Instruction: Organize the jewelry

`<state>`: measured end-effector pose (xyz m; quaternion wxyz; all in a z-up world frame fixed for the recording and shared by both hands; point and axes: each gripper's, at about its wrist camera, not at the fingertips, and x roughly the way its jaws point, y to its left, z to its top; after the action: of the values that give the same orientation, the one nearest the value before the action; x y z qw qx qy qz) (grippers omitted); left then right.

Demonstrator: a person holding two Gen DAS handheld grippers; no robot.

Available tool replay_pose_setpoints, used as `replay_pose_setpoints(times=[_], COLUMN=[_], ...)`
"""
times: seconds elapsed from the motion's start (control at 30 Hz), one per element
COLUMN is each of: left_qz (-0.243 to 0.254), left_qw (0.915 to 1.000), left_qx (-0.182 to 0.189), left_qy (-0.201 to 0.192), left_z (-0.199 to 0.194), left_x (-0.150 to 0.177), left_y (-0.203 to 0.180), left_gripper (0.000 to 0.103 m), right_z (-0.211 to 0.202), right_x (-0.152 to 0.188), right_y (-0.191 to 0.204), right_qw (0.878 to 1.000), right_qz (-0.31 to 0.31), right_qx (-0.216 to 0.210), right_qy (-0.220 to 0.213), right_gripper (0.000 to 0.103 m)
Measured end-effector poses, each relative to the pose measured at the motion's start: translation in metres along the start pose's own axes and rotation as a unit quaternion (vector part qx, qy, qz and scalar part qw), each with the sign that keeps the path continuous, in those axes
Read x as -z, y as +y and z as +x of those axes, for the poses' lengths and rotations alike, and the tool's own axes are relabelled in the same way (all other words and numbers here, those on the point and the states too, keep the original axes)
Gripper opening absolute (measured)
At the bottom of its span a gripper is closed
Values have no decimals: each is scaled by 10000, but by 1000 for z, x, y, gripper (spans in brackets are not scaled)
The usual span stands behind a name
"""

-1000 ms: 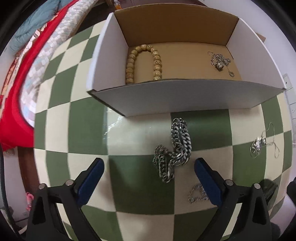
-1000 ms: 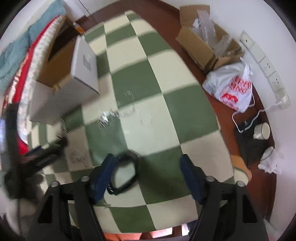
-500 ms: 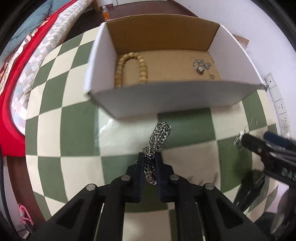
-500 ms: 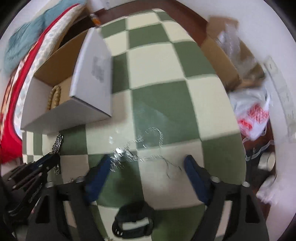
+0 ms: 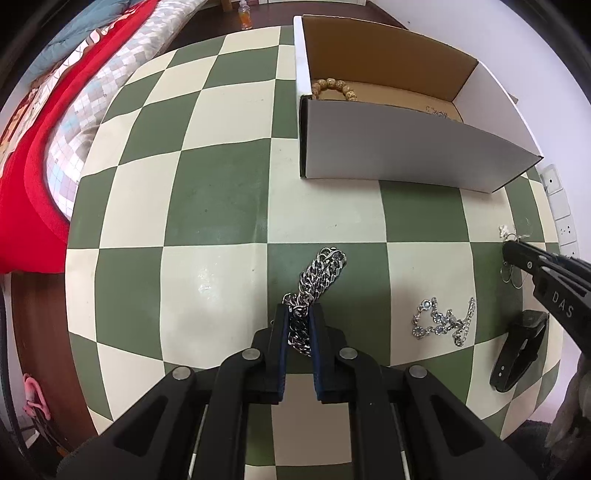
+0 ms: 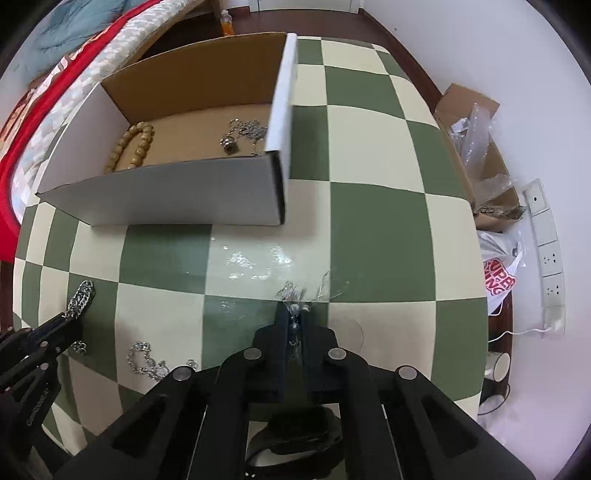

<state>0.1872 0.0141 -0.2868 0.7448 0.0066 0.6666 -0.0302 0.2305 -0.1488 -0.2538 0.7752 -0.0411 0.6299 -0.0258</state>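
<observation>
My left gripper (image 5: 298, 314) is shut on a heavy silver curb chain (image 5: 320, 277) that trails forward on the green-and-cream checked table (image 5: 207, 206). My right gripper (image 6: 293, 314) is shut on a thin silver necklace with a pendant (image 6: 295, 293); it also shows in the left wrist view (image 5: 506, 251). An open white cardboard box (image 6: 177, 195) holds a wooden bead bracelet (image 6: 133, 146) and a silver chain with a pendant (image 6: 243, 134). A crystal bracelet (image 5: 443, 321) and a black watch band (image 5: 517, 354) lie loose on the table.
A red and checked blanket (image 5: 44, 147) lies off the table's left edge. A carton with plastic wrap (image 6: 476, 140), a white shopping bag (image 6: 502, 273) and a wall power strip (image 6: 546, 254) are on the right. An orange bottle (image 6: 226, 22) stands behind the box.
My left gripper closed on the curb chain and drew back from the box. My right gripper moved over the thin necklace and closed on it.
</observation>
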Motion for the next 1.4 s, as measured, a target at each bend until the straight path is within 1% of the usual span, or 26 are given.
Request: replay_pose_setpoints(times=[0.07, 0.17, 0.23, 0.33, 0.43, 0.6, 0.73, 0.83, 0.97, 1.03, 1.13, 1.17, 1.27, 1.4], left_qz=[12, 85, 116, 142, 163, 61, 117, 214, 290, 265, 177, 158, -6, -164], left_qw=[10000, 9998, 9995, 9988, 9973, 9925, 9882, 9864, 9859, 9863, 9883, 9883, 9882, 9873], left_qx=[34, 156, 260, 414, 629, 1148, 1443, 1535, 1550, 1545, 1484, 1463, 1533, 1532], left_qy=[-19, -113, -169, -233, -346, -411, -502, -550, -557, -520, -309, -407, -11, 385], left_z=[-3, -14, -23, -41, -62, -96, -127, -144, -154, -152, -134, -126, -95, -57], left_x=[-4, -8, -10, -12, -17, -34, -56, -81, -120, -143, -176, -186, -209, -224], left_y=[4, 4, 13, 11, 9, -3, -11, -15, -22, -24, -27, -27, -27, -30], left_gripper=[8, 8, 8, 8, 8, 8, 8, 8, 8, 8, 8, 8, 8, 8], right_z=[-2, -13, -26, -48, -71, -118, -151, -179, -199, -199, -186, -177, -149, -108], right_x=[3, 10, 14, 17, 17, 17, 1, -16, -46, -63, -82, -90, -103, -112], right_y=[-1, -15, -23, -32, -31, -31, -37, -38, -39, -38, -35, -32, -24, -15], right_qw=[9999, 9979, 9948, 9908, 9883, 9828, 9763, 9714, 9671, 9654, 9656, 9663, 9704, 9781], right_qz=[58, 363, 592, 748, 776, 780, 762, 741, 745, 768, 801, 807, 805, 755], right_qx=[-144, -524, -819, -1080, -1213, -1448, -1717, -1865, -1979, -2087, -2172, -2197, -2148, -1900], right_qy=[-6, -69, -161, -330, -506, -845, -1073, -1268, -1414, -1360, -1181, -1068, -753, -391], right_gripper=[6, 6, 5, 5, 5, 5, 5, 5, 5, 5, 5, 5, 5, 5])
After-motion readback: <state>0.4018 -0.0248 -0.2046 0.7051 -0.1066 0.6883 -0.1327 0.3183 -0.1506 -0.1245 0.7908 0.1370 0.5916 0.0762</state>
